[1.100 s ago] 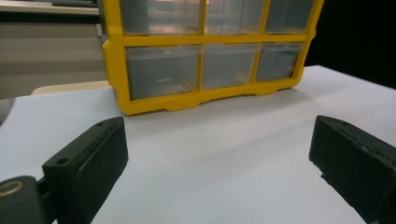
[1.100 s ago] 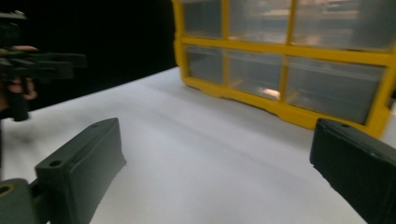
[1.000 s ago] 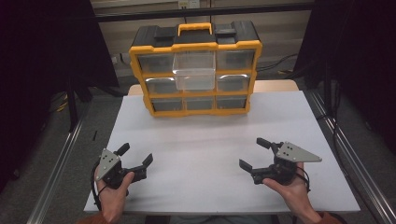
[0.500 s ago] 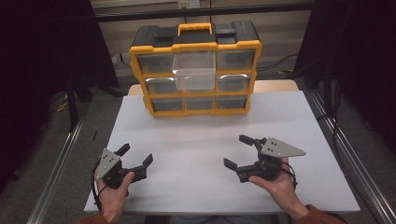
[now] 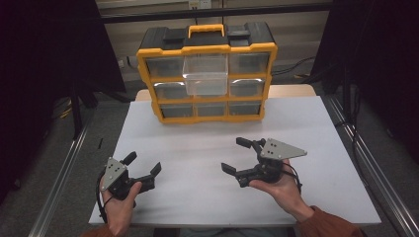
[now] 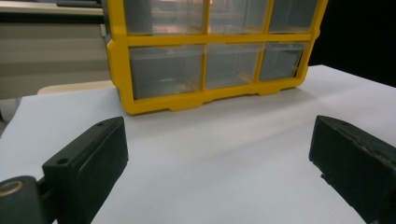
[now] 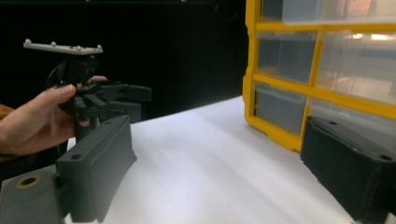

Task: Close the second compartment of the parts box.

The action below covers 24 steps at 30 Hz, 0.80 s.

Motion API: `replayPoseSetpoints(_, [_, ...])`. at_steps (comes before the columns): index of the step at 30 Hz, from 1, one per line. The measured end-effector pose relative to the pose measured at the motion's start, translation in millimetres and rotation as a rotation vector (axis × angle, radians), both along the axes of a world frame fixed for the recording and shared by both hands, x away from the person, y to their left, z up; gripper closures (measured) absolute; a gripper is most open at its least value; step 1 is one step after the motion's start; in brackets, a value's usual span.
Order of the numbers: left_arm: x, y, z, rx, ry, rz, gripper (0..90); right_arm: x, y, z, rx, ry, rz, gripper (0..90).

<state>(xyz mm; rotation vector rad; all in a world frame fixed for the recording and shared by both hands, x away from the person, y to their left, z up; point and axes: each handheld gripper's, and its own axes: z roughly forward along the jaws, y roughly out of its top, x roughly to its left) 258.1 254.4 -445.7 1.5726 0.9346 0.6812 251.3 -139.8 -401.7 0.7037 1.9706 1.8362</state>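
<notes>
I hold my left gripper [image 5: 144, 165] low over the near left of the white table [image 5: 197, 148], its black jaws spread wide on nothing. My right gripper [image 5: 239, 155] hangs toward the near middle, jaws released too, gripping nothing. The yellow-framed plastic drawer cabinet [image 5: 207, 74] stands at the far edge, one clear upper-middle drawer [image 5: 206, 74] pulled out.

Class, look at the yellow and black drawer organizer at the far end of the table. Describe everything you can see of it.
The drawer organizer stands upright at the far edge of the white table, its front facing the person. It looks plastic: yellow frame, black top, yellow carry handle. Nine clear drawers sit in three rows; the top middle drawer is pulled out. Neither gripper touches it.
</notes>
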Motion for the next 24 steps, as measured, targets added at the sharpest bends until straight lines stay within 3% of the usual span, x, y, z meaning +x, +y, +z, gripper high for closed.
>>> replayPoseSetpoints(7, [0.3, -2.4, -1.1, -0.018, 0.002, -0.004, 4.7, 5.0, 9.9, 9.1, 0.034, -0.032, 0.004, 19.3])
replayPoseSetpoints(13, [0.5, -2.2, -1.2, -0.02, 0.004, -0.01, 4.6, 9.8, 16.9, 13.0, 0.022, -0.042, 0.011, 26.1])
replayPoseSetpoints(18, [0.5, -2.1, -1.3, -0.014, 0.004, -0.012, 4.7, 18.1, 20.3, 14.1, 0.024, -0.042, 0.023, 41.5])
replayPoseSetpoints(24, [0.6, -2.0, -1.3, -0.012, 0.004, -0.01, 4.6, 24.6, 23.8, 14.3, 0.007, -0.043, 0.001, 50.5])
